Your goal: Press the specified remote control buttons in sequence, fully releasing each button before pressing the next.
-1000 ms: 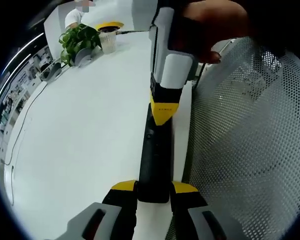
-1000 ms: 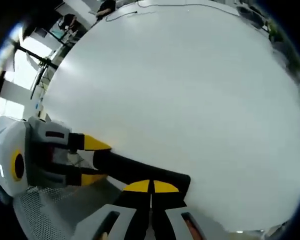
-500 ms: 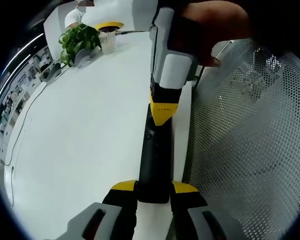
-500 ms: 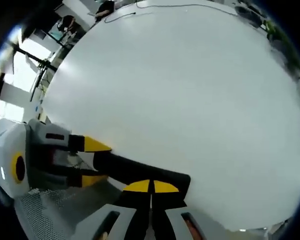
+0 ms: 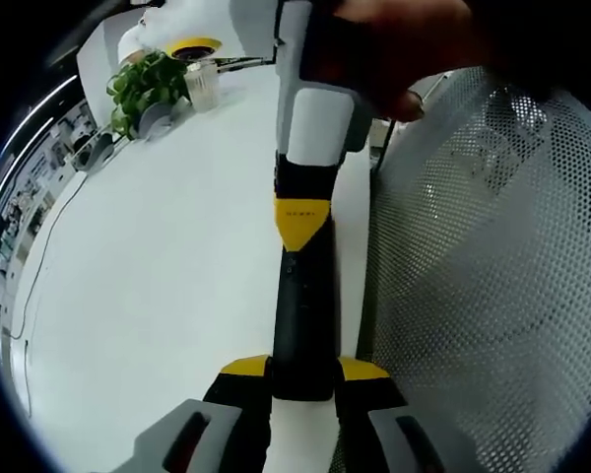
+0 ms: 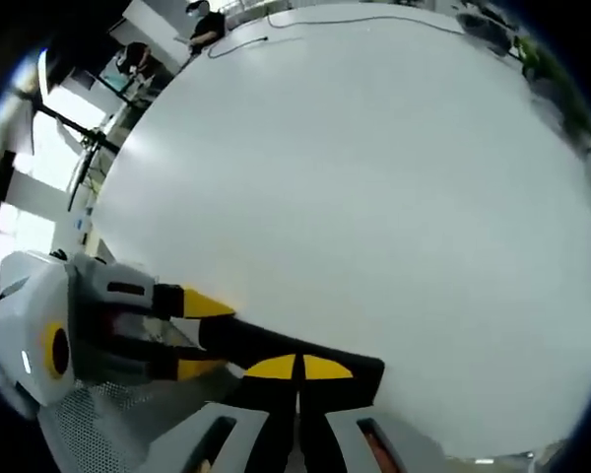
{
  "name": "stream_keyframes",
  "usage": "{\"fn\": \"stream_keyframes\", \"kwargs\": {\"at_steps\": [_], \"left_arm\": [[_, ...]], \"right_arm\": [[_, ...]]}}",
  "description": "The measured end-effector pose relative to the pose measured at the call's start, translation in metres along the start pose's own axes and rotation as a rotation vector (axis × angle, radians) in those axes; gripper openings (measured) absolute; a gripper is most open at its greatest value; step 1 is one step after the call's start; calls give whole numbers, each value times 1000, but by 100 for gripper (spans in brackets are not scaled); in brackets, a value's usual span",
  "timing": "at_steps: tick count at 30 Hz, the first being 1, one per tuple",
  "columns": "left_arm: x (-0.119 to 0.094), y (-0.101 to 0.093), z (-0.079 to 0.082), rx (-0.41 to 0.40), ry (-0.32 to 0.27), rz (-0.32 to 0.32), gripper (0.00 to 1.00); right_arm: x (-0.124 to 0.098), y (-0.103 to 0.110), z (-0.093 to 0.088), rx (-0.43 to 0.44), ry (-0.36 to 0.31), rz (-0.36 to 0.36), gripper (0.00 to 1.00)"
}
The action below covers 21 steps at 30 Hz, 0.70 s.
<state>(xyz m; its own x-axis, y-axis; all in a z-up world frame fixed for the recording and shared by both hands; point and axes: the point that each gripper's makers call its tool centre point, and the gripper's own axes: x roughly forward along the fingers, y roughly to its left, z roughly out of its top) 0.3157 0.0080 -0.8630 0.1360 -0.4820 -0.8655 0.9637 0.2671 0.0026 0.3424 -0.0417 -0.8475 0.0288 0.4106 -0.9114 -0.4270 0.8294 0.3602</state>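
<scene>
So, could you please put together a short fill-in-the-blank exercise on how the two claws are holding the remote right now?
1. The left claw is shut on the near end of the black ____.
2. The right claw has ____ tips set on the remote.
3. The table is ____.
4. The potted plant has ____ leaves.

Missing words: remote; yellow; white; green

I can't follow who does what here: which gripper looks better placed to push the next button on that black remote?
Probably the right gripper: its closed yellow tips sit on the remote. The left gripper clamps the remote's near end, steadying it.
</scene>
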Motion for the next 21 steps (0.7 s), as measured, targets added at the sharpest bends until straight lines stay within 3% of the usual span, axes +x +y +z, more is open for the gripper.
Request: {"fn": "stream_keyframes", "kwargs": {"at_steps": [9, 15, 21], "left_arm": [[2, -2, 3, 22, -9, 2, 24], [2, -2, 3, 25, -5, 1, 24], [3, -1, 3, 11, -7, -3, 24]], "right_arm": [[6, 5, 1, -89, 11, -18, 0], [10, 3, -4, -104, 34, -32, 0], [10, 2, -1, -68, 14, -26, 0]]}}
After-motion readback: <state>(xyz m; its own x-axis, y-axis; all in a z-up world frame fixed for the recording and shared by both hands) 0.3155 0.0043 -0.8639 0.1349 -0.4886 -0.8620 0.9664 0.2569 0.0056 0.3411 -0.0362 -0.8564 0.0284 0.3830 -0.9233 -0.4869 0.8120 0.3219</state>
